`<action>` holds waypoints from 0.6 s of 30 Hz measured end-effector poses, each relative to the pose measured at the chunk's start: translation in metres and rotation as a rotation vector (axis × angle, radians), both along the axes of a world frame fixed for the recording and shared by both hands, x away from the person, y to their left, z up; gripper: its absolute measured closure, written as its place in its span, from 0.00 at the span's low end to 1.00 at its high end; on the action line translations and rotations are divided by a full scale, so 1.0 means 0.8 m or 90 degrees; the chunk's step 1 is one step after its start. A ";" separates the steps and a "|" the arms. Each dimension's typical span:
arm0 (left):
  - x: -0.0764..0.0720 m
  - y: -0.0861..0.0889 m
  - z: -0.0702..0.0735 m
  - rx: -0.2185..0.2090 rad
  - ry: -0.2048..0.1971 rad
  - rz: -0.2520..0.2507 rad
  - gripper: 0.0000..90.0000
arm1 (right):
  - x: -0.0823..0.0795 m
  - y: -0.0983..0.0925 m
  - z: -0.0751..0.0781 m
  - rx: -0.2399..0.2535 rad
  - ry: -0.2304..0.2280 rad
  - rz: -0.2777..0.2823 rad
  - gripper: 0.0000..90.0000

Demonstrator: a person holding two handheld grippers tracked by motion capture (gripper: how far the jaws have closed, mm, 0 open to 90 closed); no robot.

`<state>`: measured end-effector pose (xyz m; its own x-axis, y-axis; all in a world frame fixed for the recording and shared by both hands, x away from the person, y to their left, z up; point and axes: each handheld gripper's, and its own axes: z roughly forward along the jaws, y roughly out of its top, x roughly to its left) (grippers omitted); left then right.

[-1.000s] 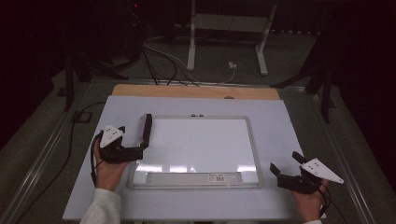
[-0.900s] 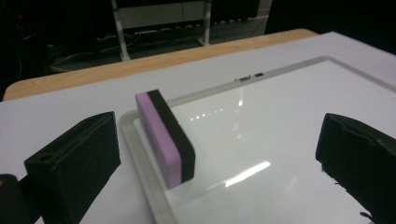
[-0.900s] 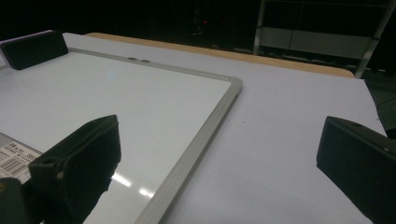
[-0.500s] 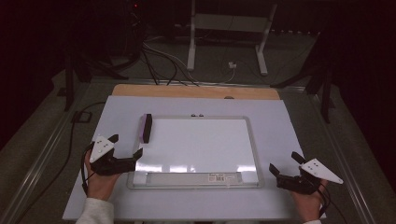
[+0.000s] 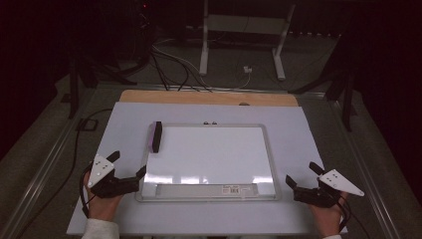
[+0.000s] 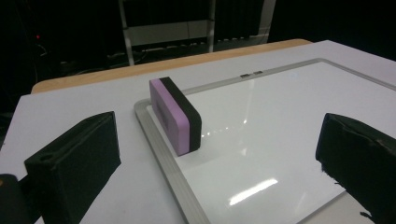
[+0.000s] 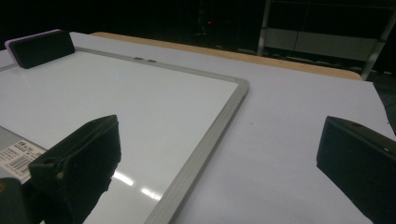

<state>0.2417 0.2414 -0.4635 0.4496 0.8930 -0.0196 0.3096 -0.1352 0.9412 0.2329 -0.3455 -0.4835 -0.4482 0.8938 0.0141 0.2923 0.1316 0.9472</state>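
The eraser (image 5: 156,136) is being seen standing on edge at the far left corner of the whiteboard (image 5: 214,154), just inside the frame. It is lying beyond the left gripper (image 5: 129,172), apart from the jaws, which are being held wide open with nothing between them at the board's near left corner. The right gripper (image 5: 302,180) is being held wide open and empty off the board's near right corner, over the table (image 5: 298,129). In the left gripper view the eraser's (image 6: 175,115) purple body and black felt face are being shown; in the right gripper view it (image 7: 41,47) is being seen far off at the left edge, while the board's label (image 7: 18,155) is being shown close by.
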 end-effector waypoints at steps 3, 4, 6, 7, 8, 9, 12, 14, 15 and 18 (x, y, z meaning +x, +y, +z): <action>-0.003 0.005 -0.001 -0.006 -0.008 0.008 0.01 | 0.000 0.000 0.000 0.000 0.001 -0.001 0.00; -0.004 0.007 -0.001 -0.006 -0.010 0.009 0.01 | -0.001 0.000 0.000 0.000 0.001 -0.001 0.00; -0.005 0.010 -0.002 -0.005 -0.014 0.012 0.01 | -0.001 -0.001 0.000 0.001 -0.001 -0.003 0.00; -0.006 0.011 -0.003 -0.006 -0.015 0.012 0.01 | -0.002 -0.001 0.001 0.003 0.000 -0.004 0.00; -0.006 0.012 -0.004 -0.006 -0.017 0.015 0.01 | -0.003 -0.002 0.001 0.003 -0.001 -0.003 0.00; -0.007 0.014 -0.005 -0.006 -0.017 0.015 0.01 | -0.003 -0.002 0.002 0.002 -0.002 -0.003 0.00; -0.007 0.018 -0.007 -0.015 -0.019 0.020 0.01 | -0.005 -0.002 0.003 0.004 -0.004 -0.003 0.00; -0.008 0.019 -0.007 -0.020 -0.021 0.022 0.01 | -0.006 -0.002 0.003 0.004 -0.004 -0.003 0.00; -0.008 0.020 -0.007 -0.019 -0.023 0.023 0.01 | -0.006 -0.002 0.003 0.004 -0.004 -0.003 0.00; -0.009 0.021 -0.007 -0.022 -0.025 0.030 0.01 | -0.005 -0.002 0.002 0.002 -0.003 -0.003 0.00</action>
